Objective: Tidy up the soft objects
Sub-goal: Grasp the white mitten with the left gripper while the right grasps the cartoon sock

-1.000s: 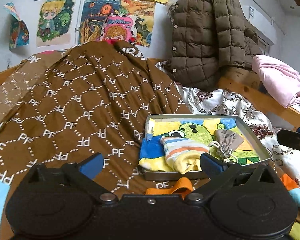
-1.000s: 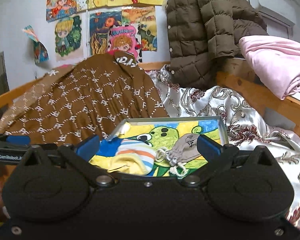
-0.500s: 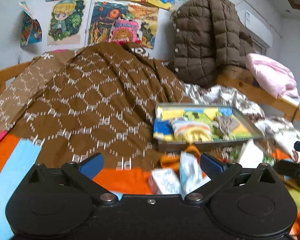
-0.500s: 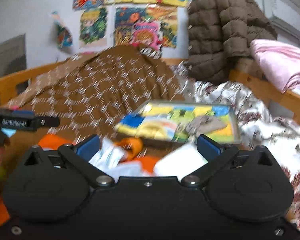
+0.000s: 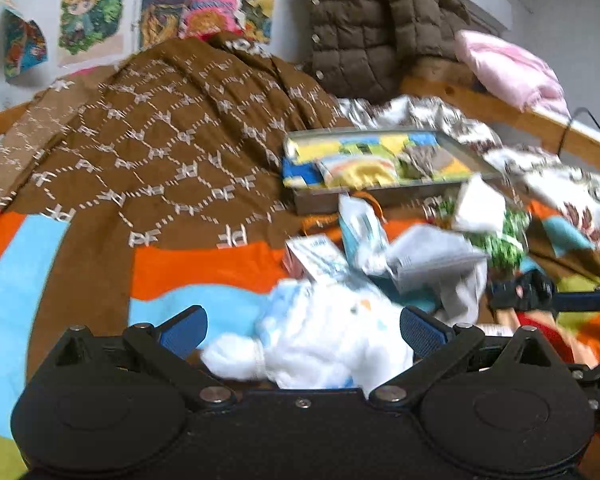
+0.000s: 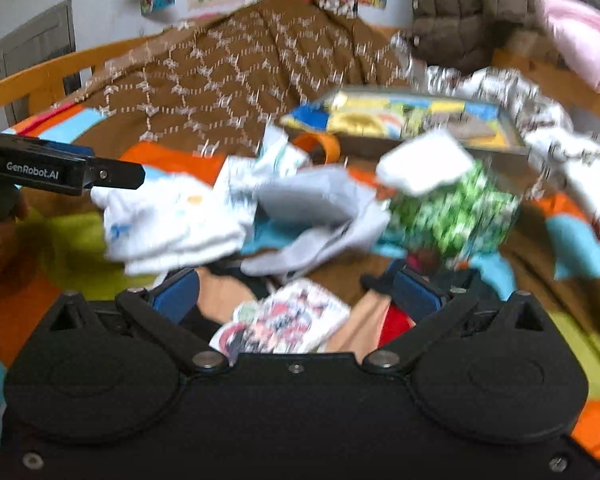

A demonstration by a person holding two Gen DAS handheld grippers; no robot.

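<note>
Near me on the bed lies a pile of soft things: a white fluffy sock [image 5: 328, 344] [image 6: 172, 224], a grey cloth [image 5: 432, 256] [image 6: 312, 200], a green patterned piece [image 5: 504, 240] [image 6: 456, 212] and a small white pad [image 6: 424, 160]. My left gripper [image 5: 302, 328] is open, with the white sock lying between its spread fingers. Also open, my right gripper [image 6: 296, 292] hovers over a pink-patterned white sock [image 6: 288, 320]. Behind the pile, a metal tray [image 5: 380, 196] [image 6: 440, 148] holds a striped yellow sock and a grey pouch. Both views are blurred.
A brown patterned quilt [image 5: 172, 140] covers the bed's far left. On the wooden rail [image 5: 500, 112] hang a brown puffer jacket [image 5: 372, 28] and pink bedding [image 5: 508, 68]. An orange ring [image 6: 320, 144] lies before the tray. The left gripper's side [image 6: 60, 170] shows at the right view's left edge.
Both grippers have drawn back from the tray and dipped toward the near pile. The white sock now sits between the left fingers, the patterned sock under the right. Both stay open.
</note>
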